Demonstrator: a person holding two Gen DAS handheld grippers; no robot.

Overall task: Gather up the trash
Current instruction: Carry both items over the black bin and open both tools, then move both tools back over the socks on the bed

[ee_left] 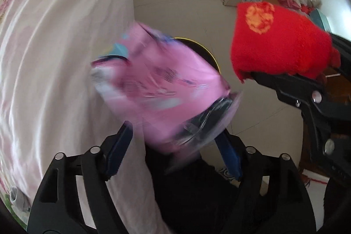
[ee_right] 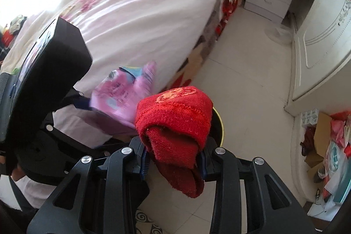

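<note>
A blurred pink wrapper [ee_left: 158, 89] sits between the wide-spread left gripper [ee_left: 175, 144] fingers; the right gripper [ee_right: 173, 157] clamps a folded red cloth [ee_right: 175, 122] beside the bed [ee_right: 136, 14].

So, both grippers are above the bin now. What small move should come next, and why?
Probably let the left gripper finish first: its fingers stand apart, and the blurred pink wrapper sits between their tips, over the bin. Then bring the right gripper, shut on the red cloth, over the opening and open it. The bin's rim is mostly hidden, so I cannot tell how well it is aligned.
</note>
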